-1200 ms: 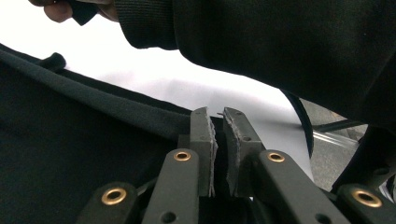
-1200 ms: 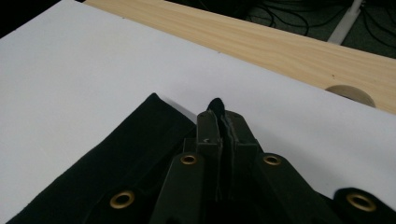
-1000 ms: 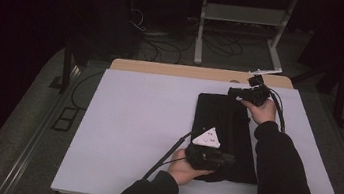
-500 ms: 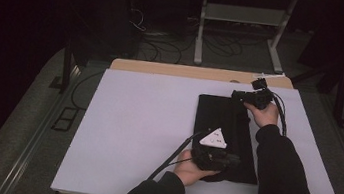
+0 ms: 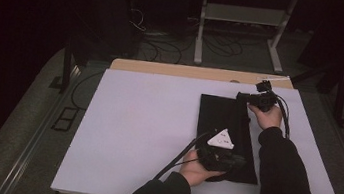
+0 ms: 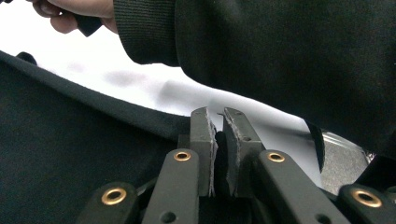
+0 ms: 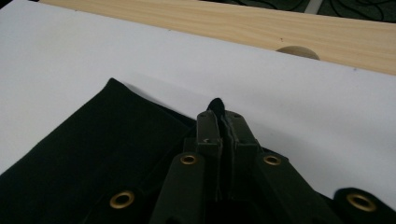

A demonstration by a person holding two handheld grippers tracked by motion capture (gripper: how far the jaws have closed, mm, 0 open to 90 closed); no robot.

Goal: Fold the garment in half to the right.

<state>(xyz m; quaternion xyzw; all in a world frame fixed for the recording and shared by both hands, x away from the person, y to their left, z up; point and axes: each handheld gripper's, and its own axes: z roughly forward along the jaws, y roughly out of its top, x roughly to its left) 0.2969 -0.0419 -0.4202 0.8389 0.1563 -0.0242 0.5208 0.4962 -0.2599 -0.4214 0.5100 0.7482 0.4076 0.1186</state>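
Note:
A black cloth point(image 5: 225, 116) lies folded flat on the white table top point(image 5: 146, 124), right of centre. My left gripper point(image 5: 238, 162) is at the cloth's near end, its jaws pressed together on the cloth's edge point(image 6: 93, 154), as its own view point(image 6: 218, 140) shows. My right gripper point(image 5: 243, 97) holds the far right corner. In the right gripper view its jaws point(image 7: 223, 122) are shut, with a tip of black cloth point(image 7: 215, 104) poking out between them. The sleeve of the right arm point(image 6: 280, 60) crosses the left gripper view.
A light wooden strip point(image 5: 198, 73) runs along the table's far edge, with a round knob point(image 7: 297, 51) on it. Beyond the table, cables and a white metal frame point(image 5: 241, 15) sit on the dark floor. Bare white table spreads to the left of the cloth.
Both grippers have shifted a little to the right, and the cloth has slid slightly right with them. Both stay shut on the cloth.

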